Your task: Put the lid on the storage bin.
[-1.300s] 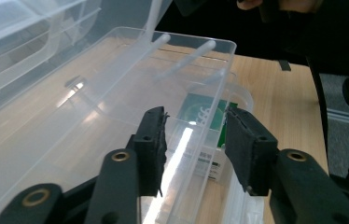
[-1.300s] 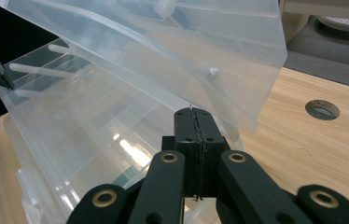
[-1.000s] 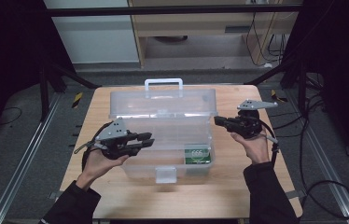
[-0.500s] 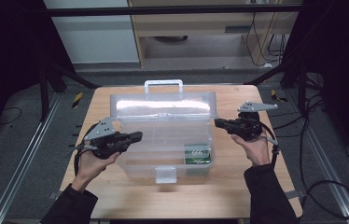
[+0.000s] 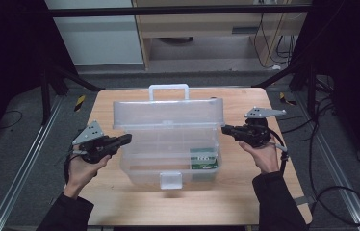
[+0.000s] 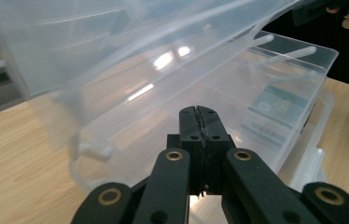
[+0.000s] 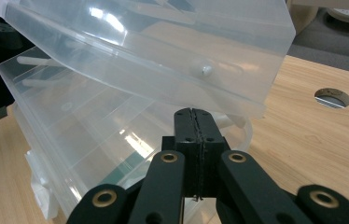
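A clear plastic box (image 5: 144,166) stands on the wooden table with its lid (image 5: 168,113) raised. A green packet (image 5: 203,158) lies in its front right compartment. My left gripper (image 5: 129,138) sits just outside the box's left wall, pointing at it. Its jaws have just closed and are shut with nothing between them, as the left gripper view (image 6: 197,112) confirms. My right gripper (image 5: 224,129) hovers at the box's right end by the lid's corner, shut and empty, its tips (image 7: 193,114) under the lid's edge.
A white latch (image 5: 171,180) hangs at the box's front, and a handle (image 5: 168,89) rises behind the lid. The table (image 5: 120,202) has bare wood on both sides. A round hole (image 7: 332,97) in the tabletop lies beyond the box.
My left gripper has drawn back to the left, from over the box to just outside its left wall. The right gripper and the box have stayed put.
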A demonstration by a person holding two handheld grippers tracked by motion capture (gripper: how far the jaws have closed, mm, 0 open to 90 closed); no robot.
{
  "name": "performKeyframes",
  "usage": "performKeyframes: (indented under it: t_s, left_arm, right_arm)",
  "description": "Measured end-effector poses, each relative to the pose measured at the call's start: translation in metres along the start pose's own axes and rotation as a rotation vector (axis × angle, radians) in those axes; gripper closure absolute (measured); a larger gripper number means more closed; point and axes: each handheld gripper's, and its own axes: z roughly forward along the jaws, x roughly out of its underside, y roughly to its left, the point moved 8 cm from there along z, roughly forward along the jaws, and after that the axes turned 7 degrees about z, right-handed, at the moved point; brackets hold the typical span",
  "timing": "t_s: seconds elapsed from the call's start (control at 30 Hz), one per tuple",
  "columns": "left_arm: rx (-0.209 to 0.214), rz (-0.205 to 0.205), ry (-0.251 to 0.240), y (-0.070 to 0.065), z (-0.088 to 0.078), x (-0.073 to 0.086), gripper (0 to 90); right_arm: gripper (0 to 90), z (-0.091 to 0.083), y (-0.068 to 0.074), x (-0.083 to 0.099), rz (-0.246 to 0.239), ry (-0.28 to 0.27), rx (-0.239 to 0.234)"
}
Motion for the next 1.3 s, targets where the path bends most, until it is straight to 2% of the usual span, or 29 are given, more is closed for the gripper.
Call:
performKeyframes:
  t_s: [0.23, 0.33, 0.43, 0.83, 1.13, 1.3]
  left_arm:
    - [-0.040, -0.014, 0.008, 0.012, -0.010, 0.008, 89.7]
    - [-0.050, -0.030, 0.005, 0.015, -0.012, 0.011, 89.7]
    - [-0.055, -0.027, 0.011, 0.017, -0.014, 0.014, 89.7]
    - [-0.058, -0.025, 0.055, 0.016, -0.014, 0.031, 89.6]
    - [-0.089, -0.002, 0.106, 0.016, -0.016, 0.042, 89.5]
    - [-0.090, -0.005, 0.118, 0.016, -0.018, 0.048, 89.5]
  right_arm:
    - [90.0, 0.000, 0.001, 0.005, 0.002, 0.002, -0.003]
    - [90.0, 0.000, 0.001, 0.008, 0.000, 0.003, -0.005]
    - [90.0, -0.001, 0.002, 0.010, -0.004, 0.006, -0.004]
    - [89.9, -0.002, 0.004, 0.026, -0.021, 0.025, 0.012]
    - [89.3, -0.002, 0.007, 0.036, -0.037, 0.042, 0.029]
    - [89.3, -0.005, 0.007, 0.043, -0.044, 0.050, 0.040]
